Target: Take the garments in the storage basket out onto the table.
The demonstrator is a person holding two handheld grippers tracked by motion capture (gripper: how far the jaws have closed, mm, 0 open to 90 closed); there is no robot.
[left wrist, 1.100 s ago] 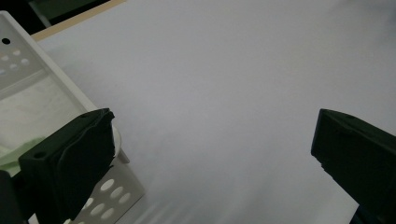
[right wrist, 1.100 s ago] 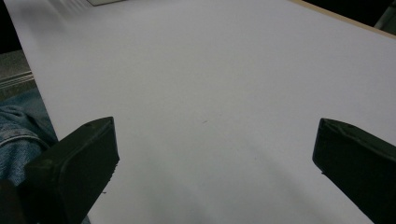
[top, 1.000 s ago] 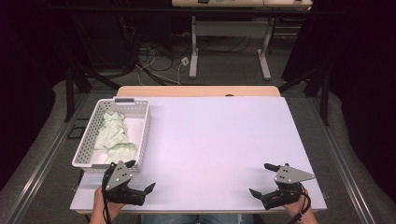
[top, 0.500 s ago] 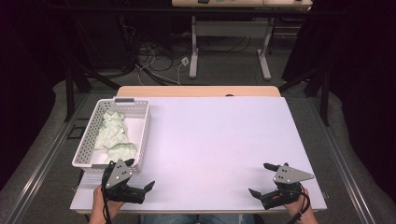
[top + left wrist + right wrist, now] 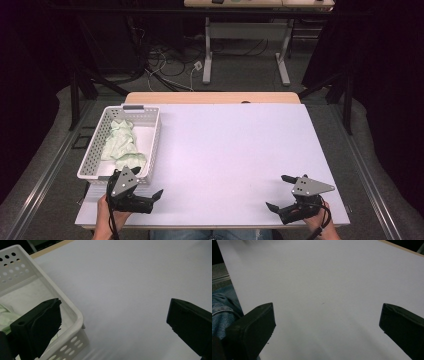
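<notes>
Jaws on both grippers stand wide apart with nothing between them. From the high view, the left gripper point(image 5: 150, 196) sits at the near left of the pale lilac tabletop point(image 5: 230, 150), just beside the near end of the white perforated plastic basket point(image 5: 150, 142), which lies along the left edge and holds a crumpled pale green cloth point(image 5: 121, 147). Well apart, the right gripper point(image 5: 278, 192) rests by the near right corner; bare surface spreads between them.

Left gripper view: one jaw overlaps the basket's rounded corner point(image 5: 75, 315); open tabletop lies beyond.

Right gripper view: both jaws frame bare tabletop point(image 5: 324, 290), its near edge running at left beside blue denim point(image 5: 222, 307).
</notes>
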